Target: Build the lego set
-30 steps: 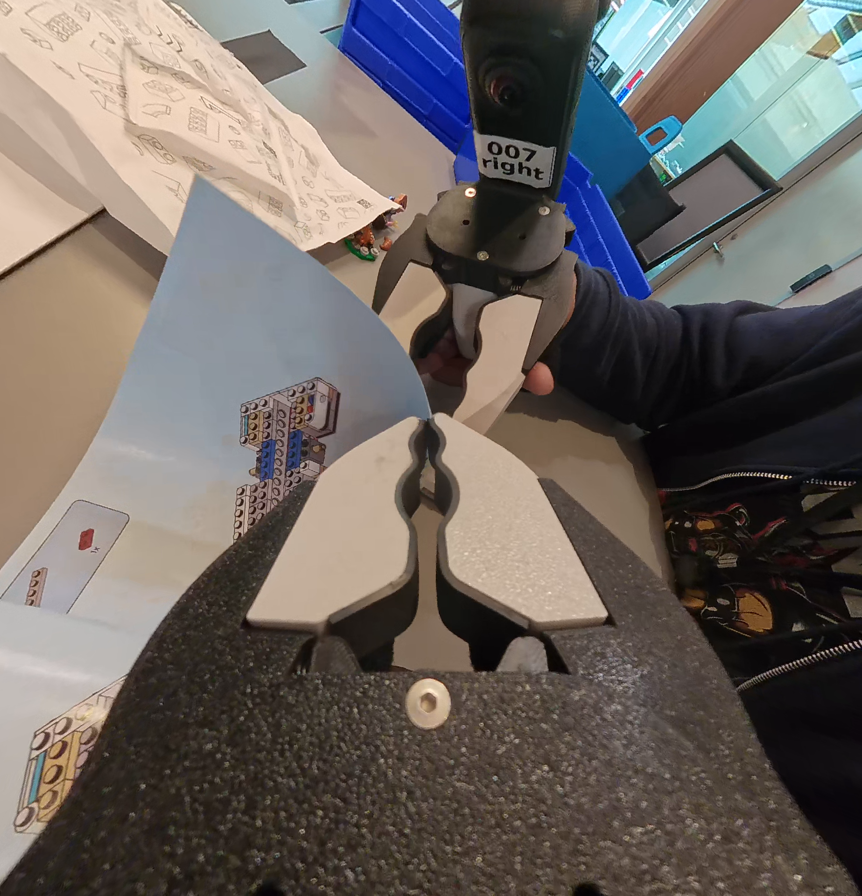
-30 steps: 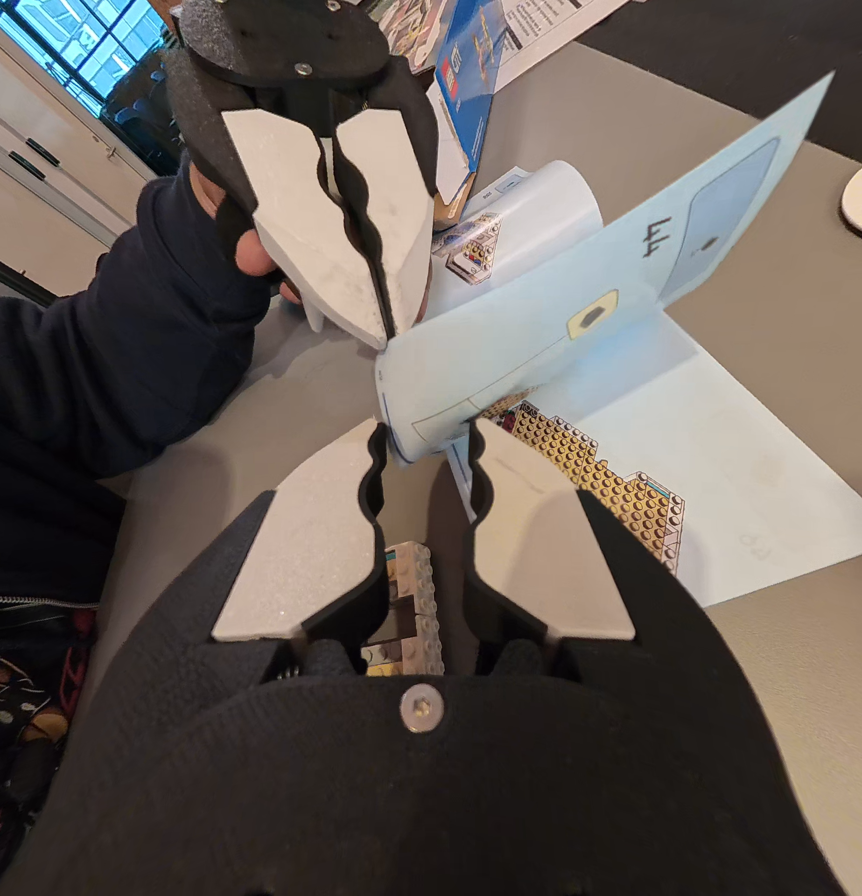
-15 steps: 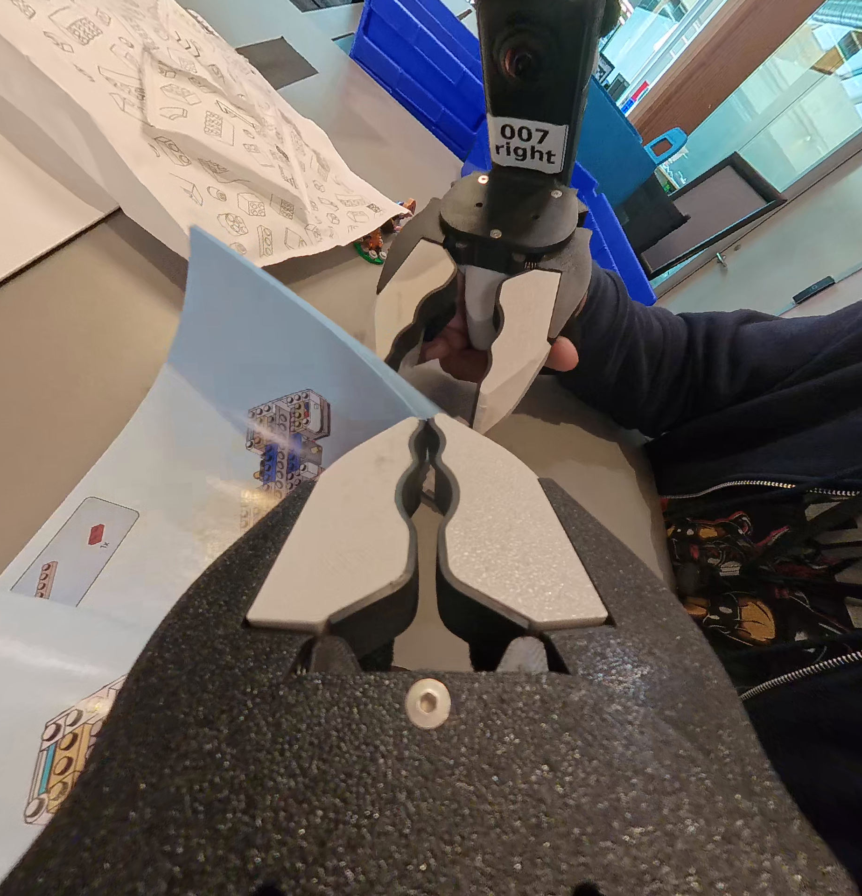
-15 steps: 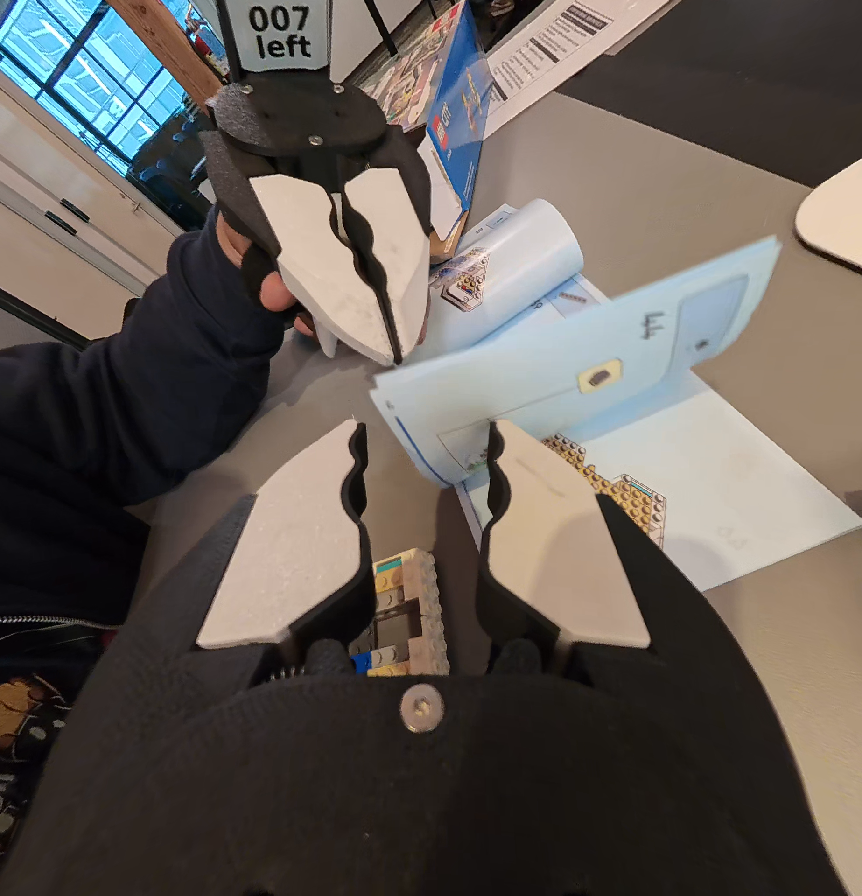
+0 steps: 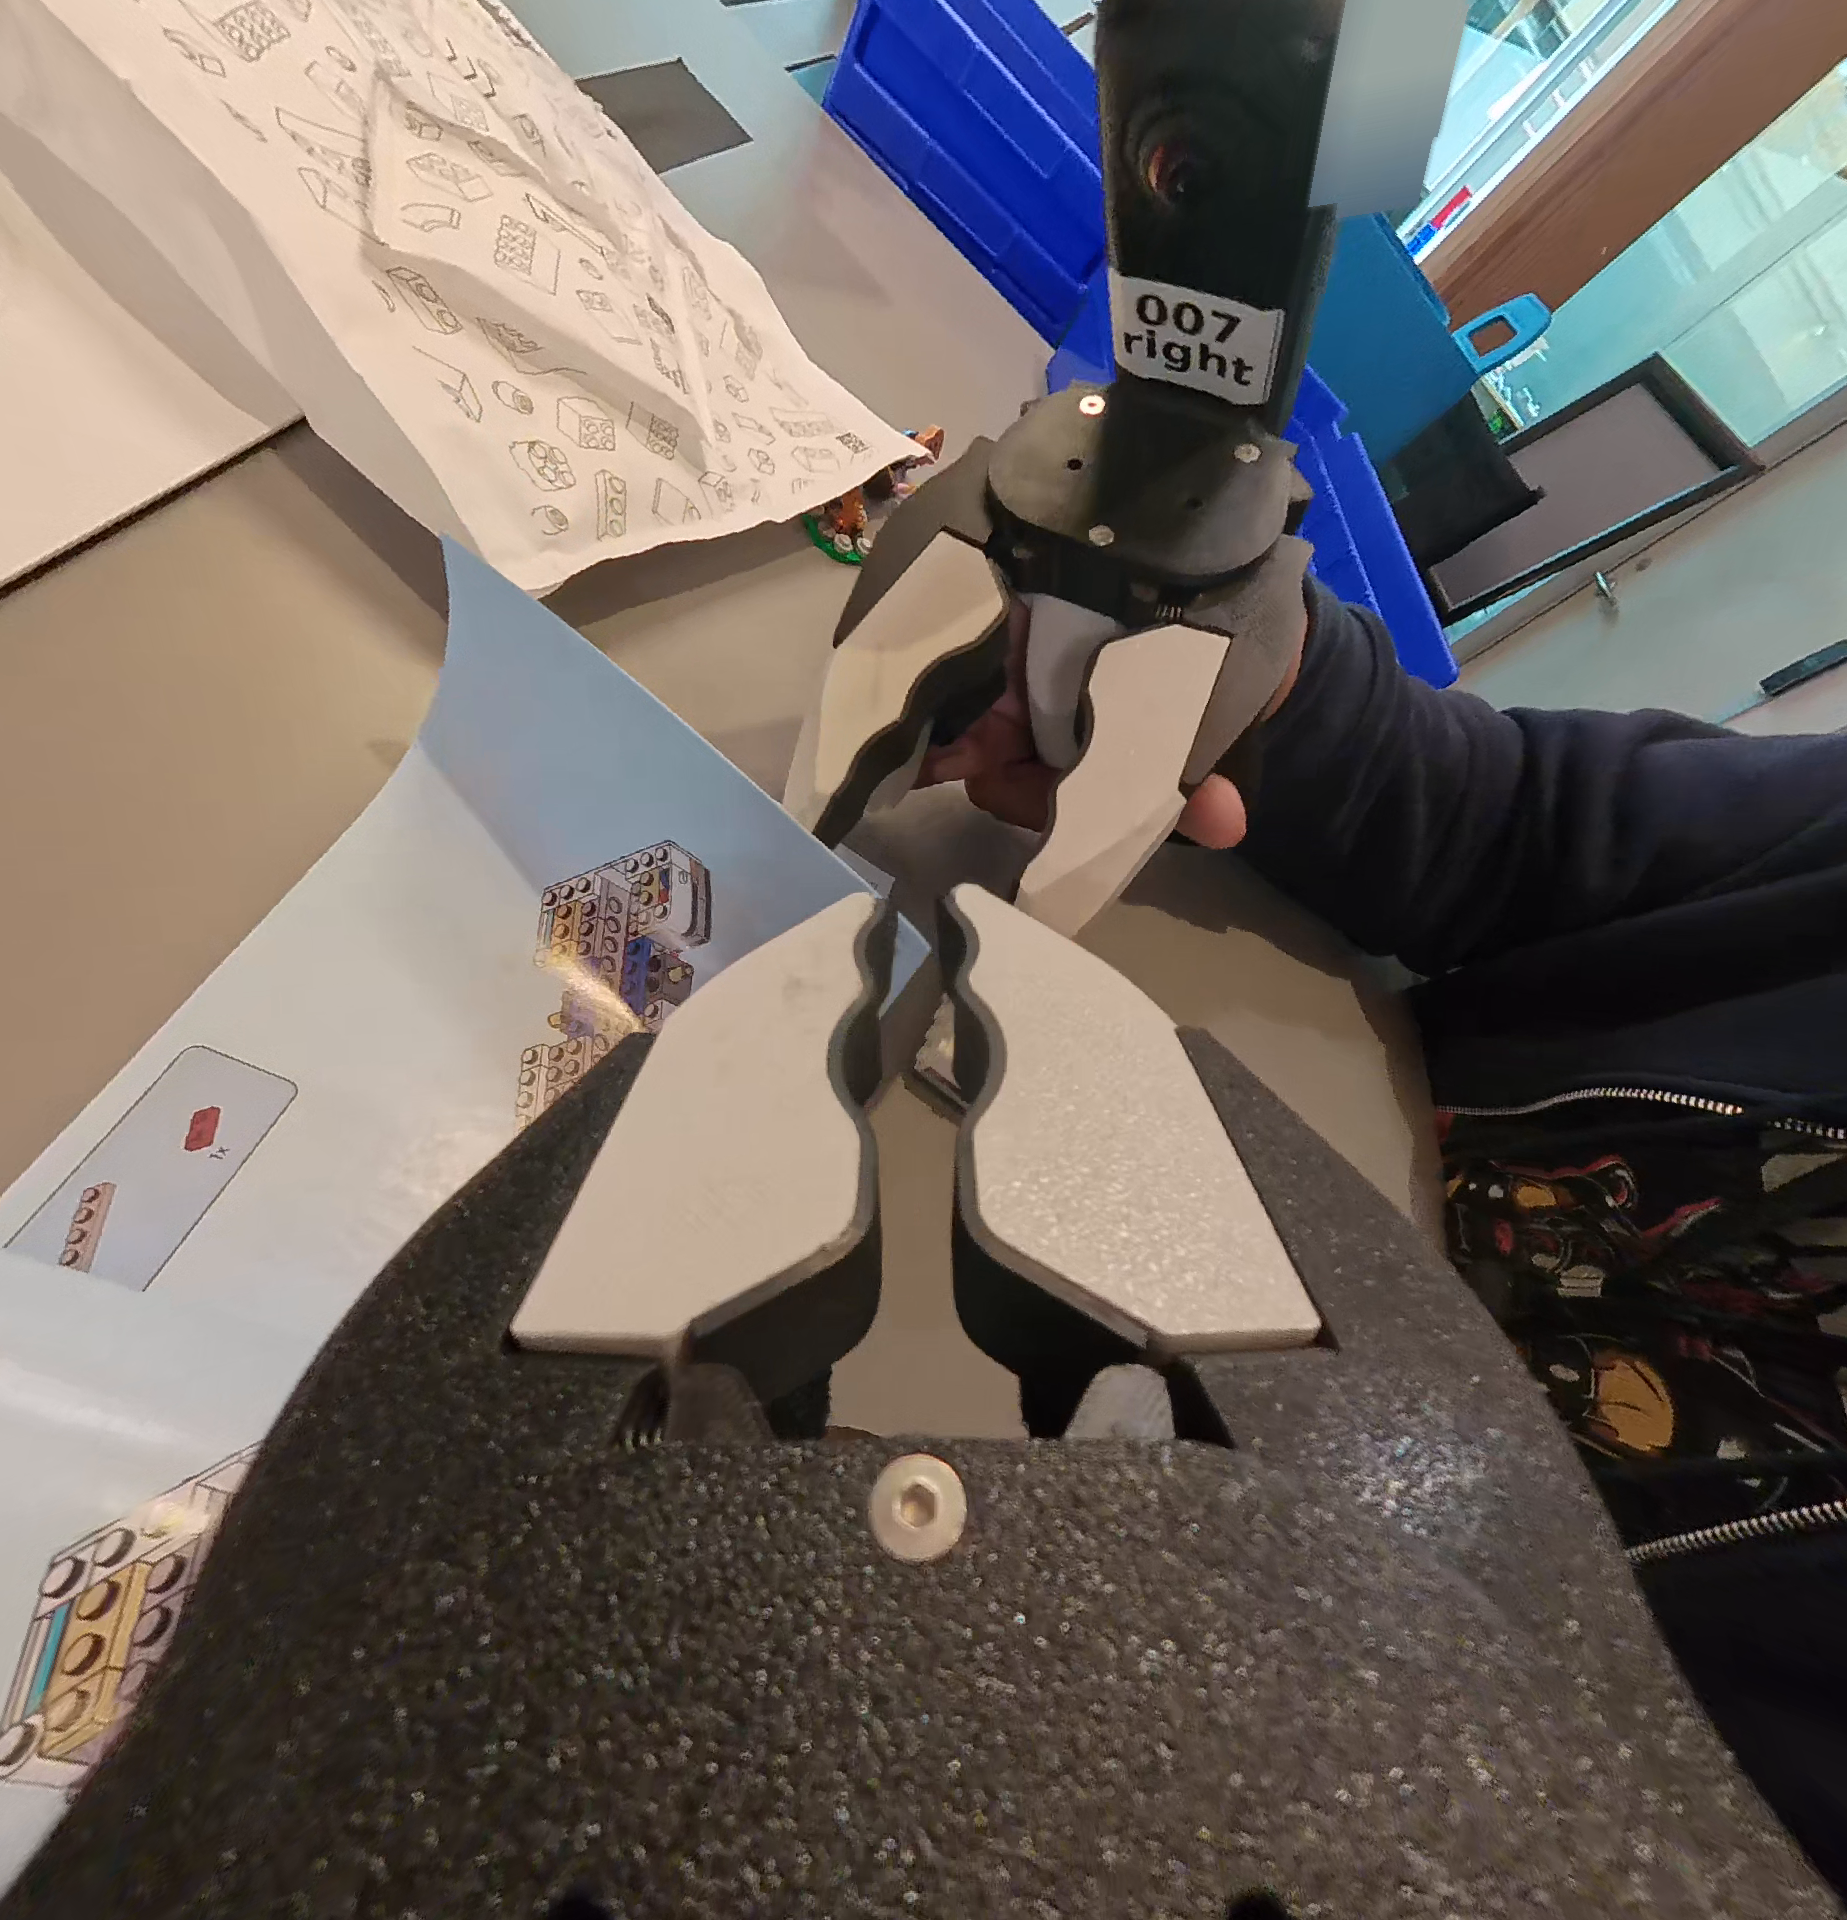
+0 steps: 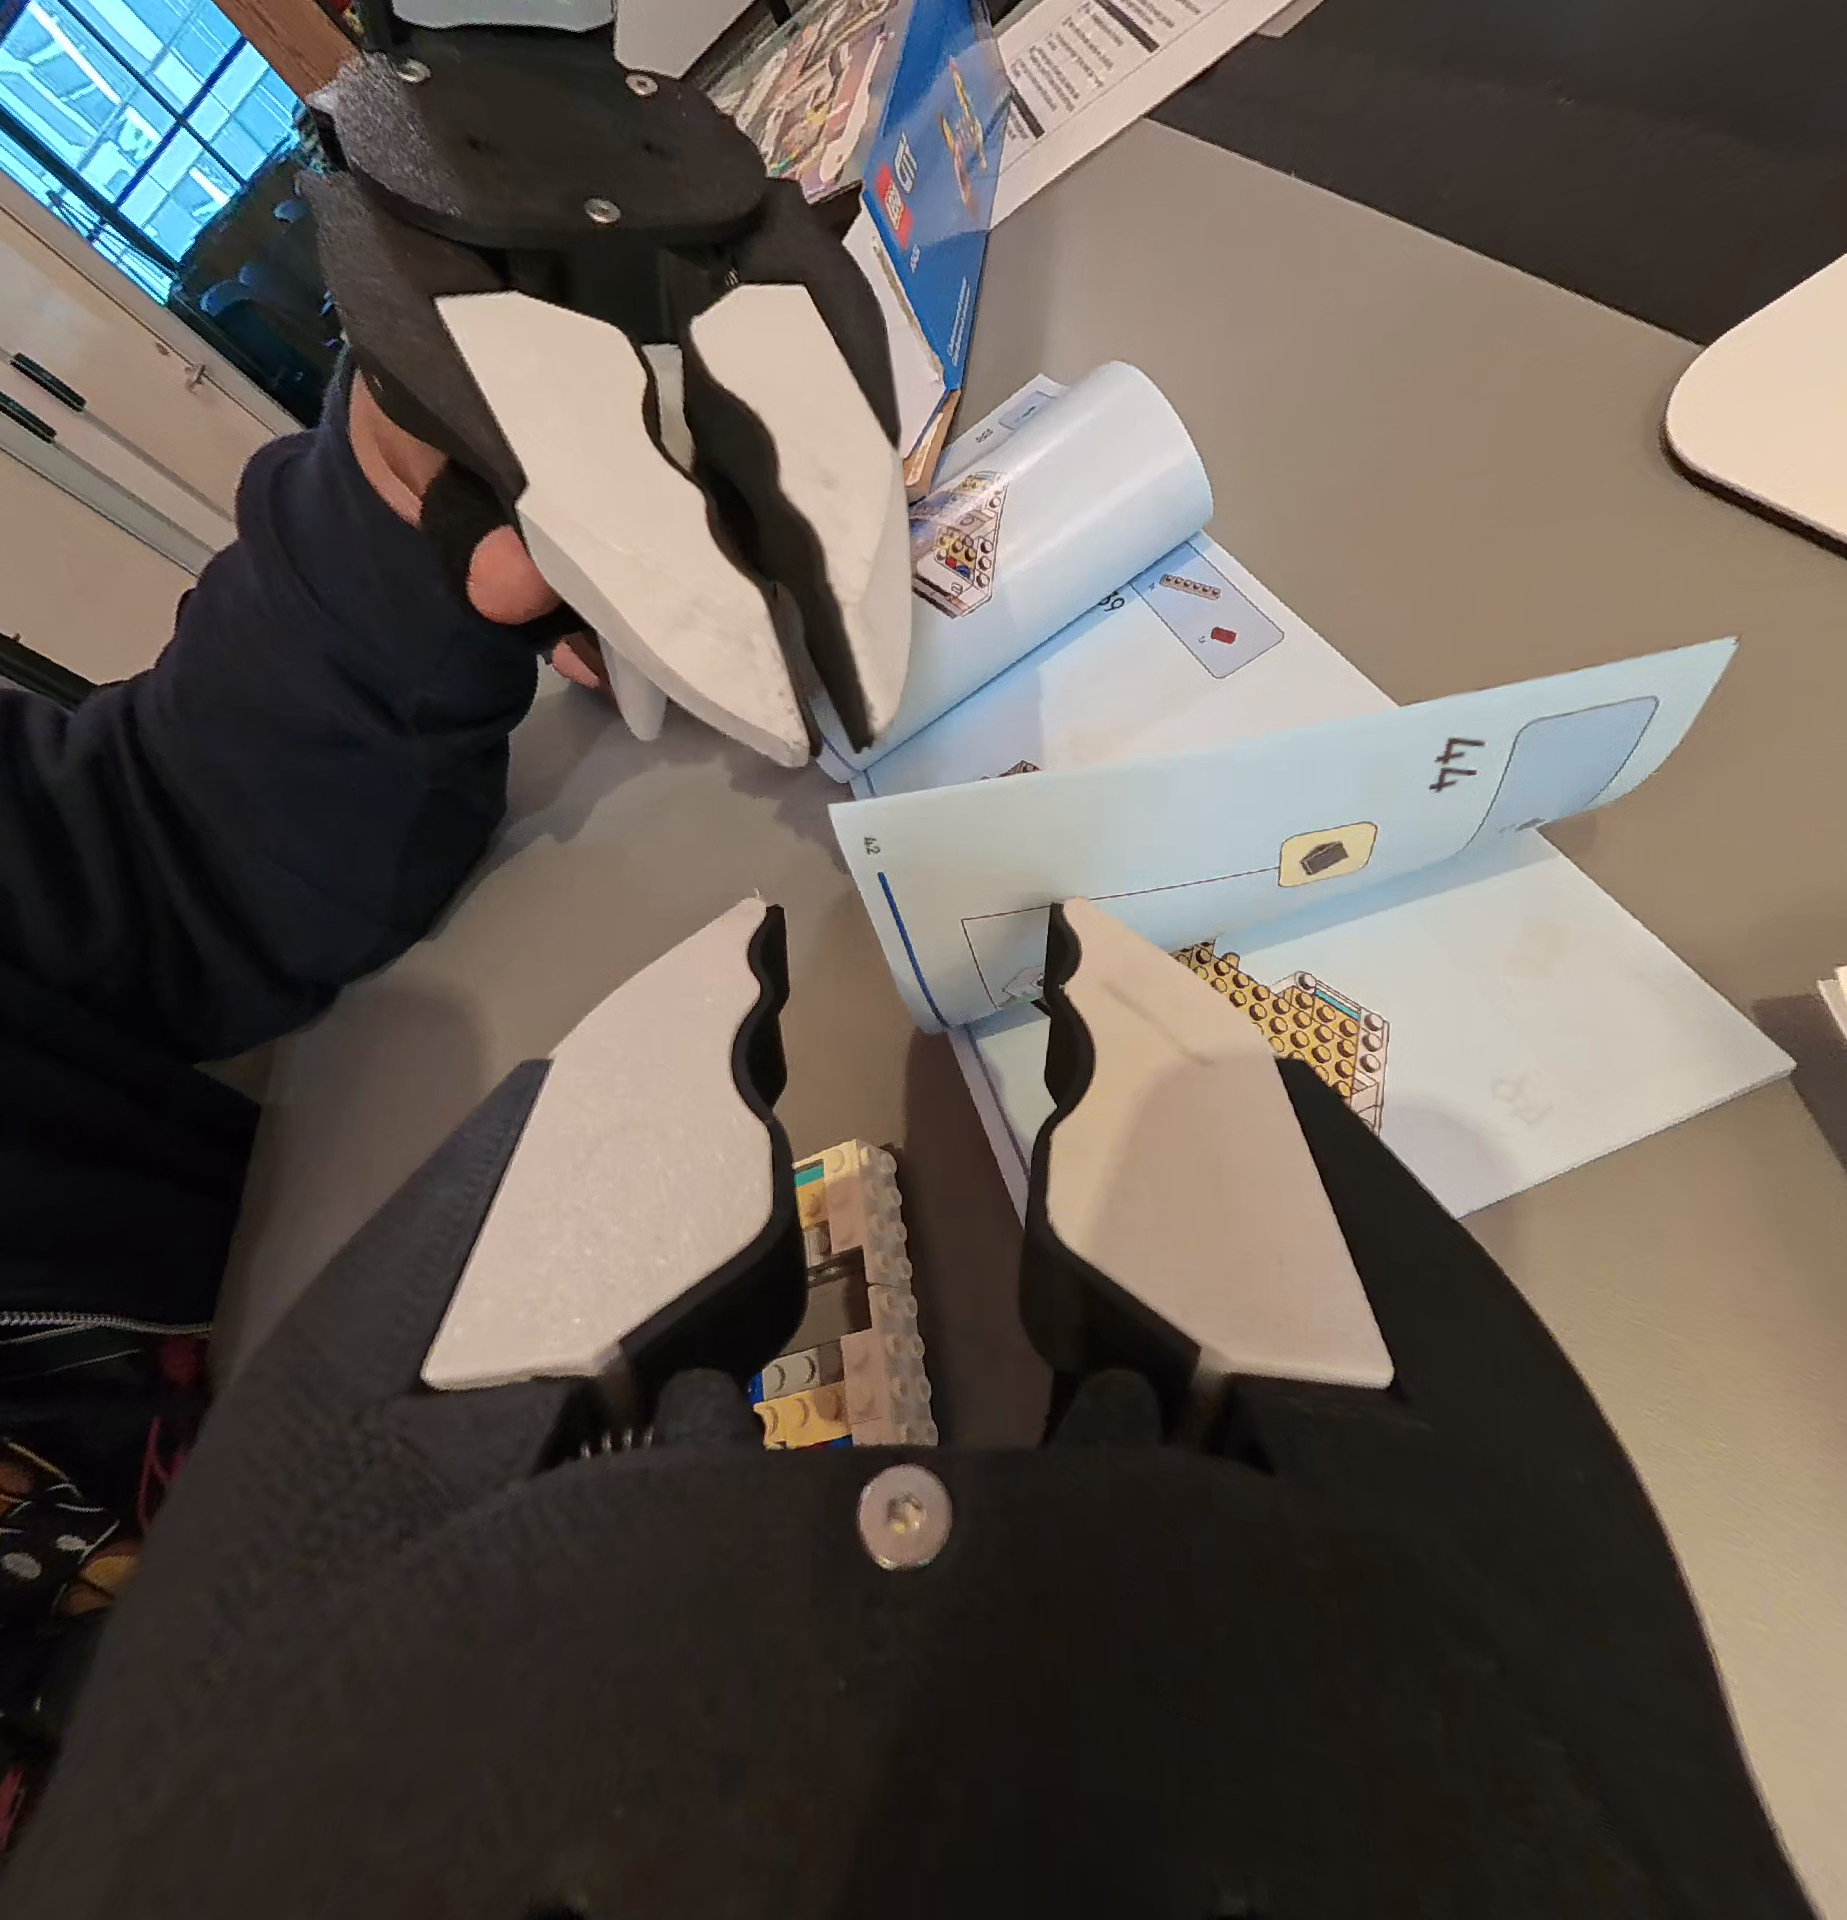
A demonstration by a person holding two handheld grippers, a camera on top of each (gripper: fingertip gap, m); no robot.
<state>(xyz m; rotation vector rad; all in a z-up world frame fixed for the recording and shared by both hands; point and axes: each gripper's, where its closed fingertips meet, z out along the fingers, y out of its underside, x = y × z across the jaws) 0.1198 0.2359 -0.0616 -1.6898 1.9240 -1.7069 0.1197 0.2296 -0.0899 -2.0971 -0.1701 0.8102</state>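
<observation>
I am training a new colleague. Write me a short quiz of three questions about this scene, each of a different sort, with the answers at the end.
1. Multiple choice: what lies on the table below the right gripper, seen between its fingers?
A. a small brick model
B. a cup
C. scissors
2. True or false: the right gripper's jaws are shut tight.
3. Fill in the gap: the open booklet, which has one raised page, has pages that are light ____.

Key: 1 A; 2 false, the jaws stand wide apart and press on nothing; 3 blue.
</observation>
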